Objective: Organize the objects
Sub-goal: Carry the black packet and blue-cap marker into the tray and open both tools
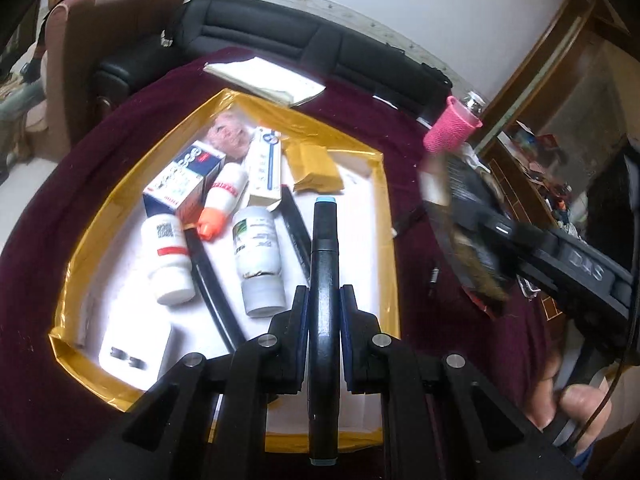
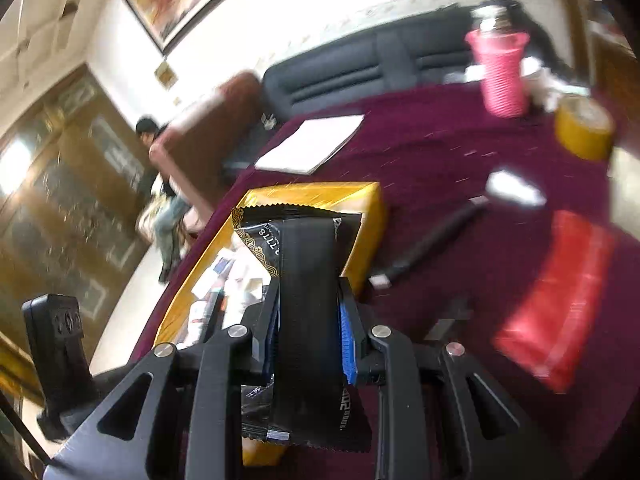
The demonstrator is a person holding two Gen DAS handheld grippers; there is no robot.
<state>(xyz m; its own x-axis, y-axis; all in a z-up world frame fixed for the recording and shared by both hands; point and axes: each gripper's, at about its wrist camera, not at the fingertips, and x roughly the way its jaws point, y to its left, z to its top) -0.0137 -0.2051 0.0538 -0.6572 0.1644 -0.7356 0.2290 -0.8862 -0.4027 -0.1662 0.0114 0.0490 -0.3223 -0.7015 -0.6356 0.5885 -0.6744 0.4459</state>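
Note:
A gold-rimmed box [image 1: 390, 216] sits on the maroon tablecloth and holds white bottles [image 1: 170, 256], cartons [image 1: 182, 178], a tube and a white charger [image 1: 132, 354]. My left gripper [image 1: 324, 300] is shut on a black marker [image 1: 325, 248] with a blue tip, held above the box's near right part. My right gripper [image 2: 308, 300] is shut on a black foil packet [image 2: 306, 248] and holds it over the box's right wall [image 2: 366, 220]. The right gripper with the packet [image 1: 472, 216] also shows blurred in the left wrist view, right of the box.
On the cloth lie a white notepad [image 2: 312, 142], a pink-sleeved bottle [image 2: 502, 76], a yellow tape roll [image 2: 582, 130], a black pen [image 2: 436, 238], a white scrap [image 2: 516, 188] and a red packet [image 2: 560, 300]. A black sofa [image 1: 280, 36] stands beyond the table.

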